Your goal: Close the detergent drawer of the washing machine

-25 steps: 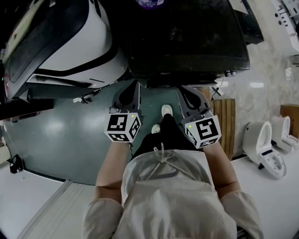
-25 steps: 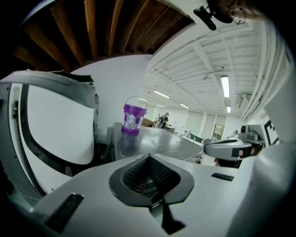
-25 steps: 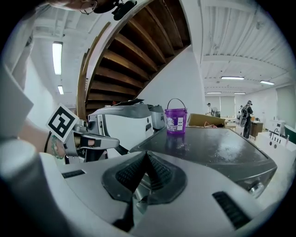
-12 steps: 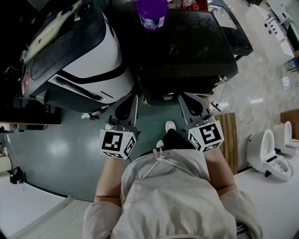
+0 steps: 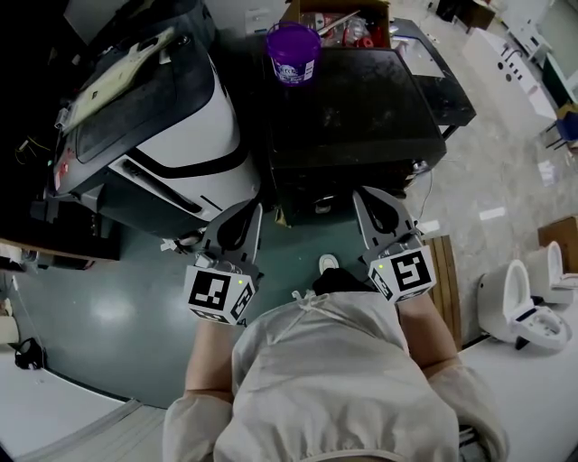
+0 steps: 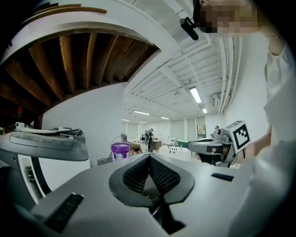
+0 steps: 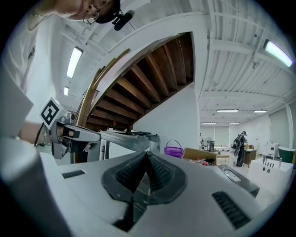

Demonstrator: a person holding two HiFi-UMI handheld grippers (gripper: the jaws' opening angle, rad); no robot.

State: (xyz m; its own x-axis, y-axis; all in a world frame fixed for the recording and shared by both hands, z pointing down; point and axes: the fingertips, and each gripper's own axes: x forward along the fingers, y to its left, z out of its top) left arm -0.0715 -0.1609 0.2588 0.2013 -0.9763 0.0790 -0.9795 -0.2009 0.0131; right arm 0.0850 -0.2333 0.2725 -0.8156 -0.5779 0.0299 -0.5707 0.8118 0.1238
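Observation:
A black washing machine [image 5: 352, 99] stands in front of me, seen from above, its front edge just beyond both grippers. I cannot make out its detergent drawer in any view. On its top sits a purple tub [image 5: 293, 52], which also shows in the left gripper view as the purple tub [image 6: 120, 150]. My left gripper [image 5: 256, 207] points at the gap between the black machine and a white one [image 5: 153, 135]. The right gripper [image 5: 364, 194] points at the black machine's front right. Both are shut with nothing between the jaws, and both are short of the machine.
An open cardboard box [image 5: 339, 18] stands behind the tub. A wooden slatted board [image 5: 447, 271] lies on the floor at my right, with white toilets [image 5: 519, 307] further right. The floor under me is dark green [image 5: 108, 298]. People stand far off in the hall [image 7: 240, 148].
The head view has tipped up, so more of the machines' tops and the purple tub now show. Both grippers stay shut and have spread slightly apart near the machine's front.

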